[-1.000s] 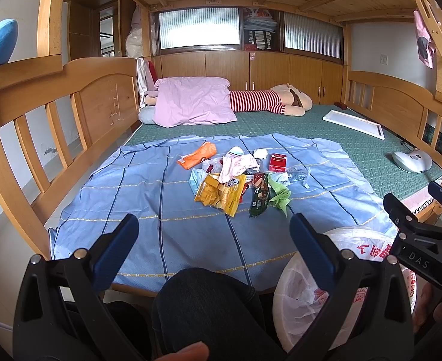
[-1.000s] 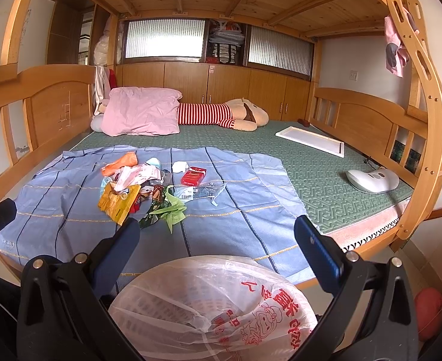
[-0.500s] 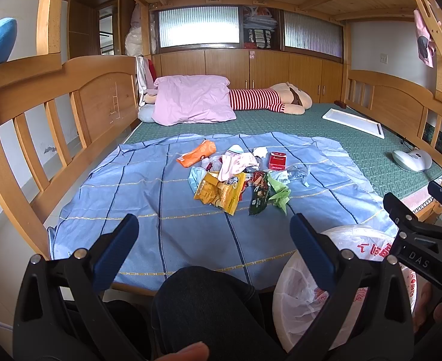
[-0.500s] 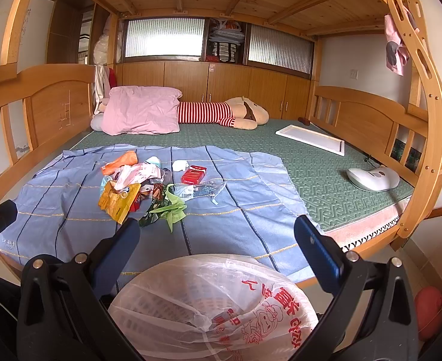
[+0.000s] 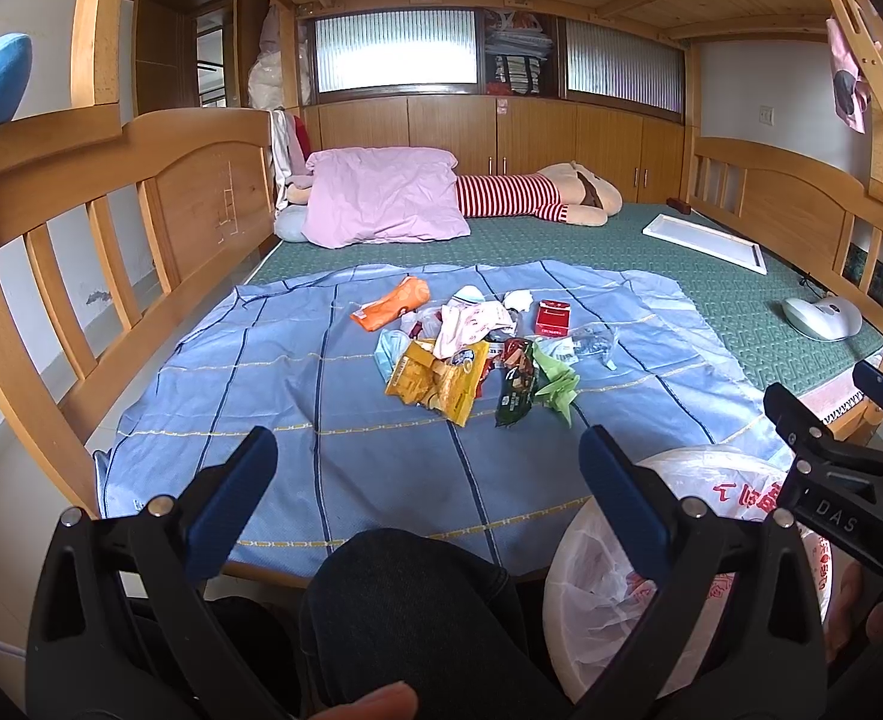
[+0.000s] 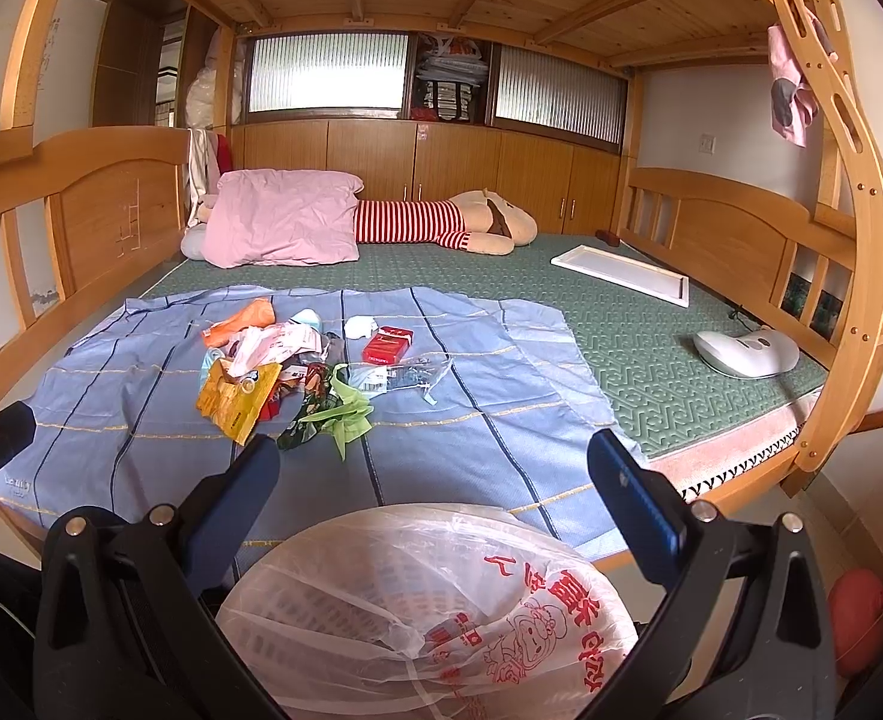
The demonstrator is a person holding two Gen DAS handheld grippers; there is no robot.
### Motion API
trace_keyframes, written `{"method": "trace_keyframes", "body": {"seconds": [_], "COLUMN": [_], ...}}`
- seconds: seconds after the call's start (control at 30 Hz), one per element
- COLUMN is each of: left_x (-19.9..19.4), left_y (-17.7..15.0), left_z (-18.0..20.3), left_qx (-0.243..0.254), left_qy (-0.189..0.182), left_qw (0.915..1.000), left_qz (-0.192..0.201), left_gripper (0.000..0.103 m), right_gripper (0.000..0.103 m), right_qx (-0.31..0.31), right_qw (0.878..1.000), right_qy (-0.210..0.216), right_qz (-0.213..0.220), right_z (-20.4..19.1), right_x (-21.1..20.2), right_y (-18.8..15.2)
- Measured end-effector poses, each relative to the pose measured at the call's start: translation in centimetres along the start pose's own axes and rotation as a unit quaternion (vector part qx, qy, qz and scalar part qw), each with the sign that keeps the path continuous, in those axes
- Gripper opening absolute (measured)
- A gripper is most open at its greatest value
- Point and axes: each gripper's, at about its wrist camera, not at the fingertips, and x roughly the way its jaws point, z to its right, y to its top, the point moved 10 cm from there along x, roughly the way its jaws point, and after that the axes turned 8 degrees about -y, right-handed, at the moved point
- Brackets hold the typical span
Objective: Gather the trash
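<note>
Room: wooden bunk bed (image 5: 213, 198) with cupboards behind; the mattress carries everything, no table here.
Left tongs (image 5: 423, 468): released, blue pads spread wide and holding nothing, poised above the person's dark-trousered knee (image 5: 405, 600) and aimed at the litter, likely ready for a first pick.
Right tongs (image 6: 435, 474): also released and unloaded, hovering just over the bin, well short of the litter.
Bin: one white basket lined with a printed plastic bag (image 6: 429, 612), set at the bed's near edge below the right tongs, presumably so each piece can be dropped straight in; I can't tell whether anything is inside.
Sheet: one blue striped sheet (image 5: 213, 420) spread over the green mattress, seemingly to keep the rubbish off the bedding.
Trash: one loose heap in the sheet's middle, none collected so far by my reckoning.
Count, distinct pieces: one yellow snack bag (image 5: 435, 381), one orange wrapper (image 5: 390, 303), one red cigarette pack (image 5: 552, 318), one dark green wrapper (image 5: 516, 390), one light green crumple (image 5: 555, 378), one clear plastic wrapper (image 5: 591, 342), one white crumpled tissue (image 5: 516, 299); the pink-white scraps overlap too much to count.
Not trash, I'd judge: one pink pillow (image 5: 381, 195), one striped plush toy (image 5: 537, 198), one white tray (image 5: 705, 237), one white gadget (image 5: 822, 317).
</note>
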Motion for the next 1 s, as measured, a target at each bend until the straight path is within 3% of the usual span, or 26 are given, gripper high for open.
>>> {"method": "trace_keyframes", "body": {"seconds": [0.53, 0.67, 0.8, 0.87, 0.9, 0.93, 1.0], "left_x": [0.7, 3.1, 8.1, 10.9, 12.0, 13.4, 16.3], "left_y": [0.0, 0.2, -0.2, -0.7, -0.9, -1.1, -1.5], "left_z": [0.0, -0.4, -3.6, -5.4, -6.0, -6.8, -8.3], "left_qx": [0.001, 0.003, -0.023, -0.038, -0.044, -0.051, -0.062], "left_qy": [-0.006, -0.037, -0.061, -0.081, -0.088, -0.097, -0.111], "left_qw": [0.9999, 0.9987, 0.9944, 0.9901, 0.9881, 0.9853, 0.9798], "left_qz": [-0.010, -0.034, -0.083, -0.108, -0.118, -0.131, -0.154], "left_gripper": [0.100, 0.100, 0.099, 0.090, 0.077, 0.066, 0.056], "right_gripper": [0.100, 0.100, 0.100, 0.100, 0.099, 0.093, 0.080], "right_qx": [0.001, 0.006, 0.023, 0.026, 0.026, 0.026, 0.023], "right_qw": [1.000, 1.000, 0.997, 0.994, 0.993, 0.992, 0.989], "right_qy": [0.001, 0.016, 0.035, 0.058, 0.060, 0.059, 0.066], "right_qz": [-0.003, -0.021, -0.062, -0.085, -0.096, -0.107, -0.129], "right_z": [-0.1, -0.4, -0.3, -0.8, -1.1, -1.3, -2.5], "right_x": [0.2, 1.0, 3.4, 4.9, 5.6, 6.2, 7.8], "right_y": [-0.3, -0.5, -0.6, -0.9, -0.9, -0.9, -1.0]}}
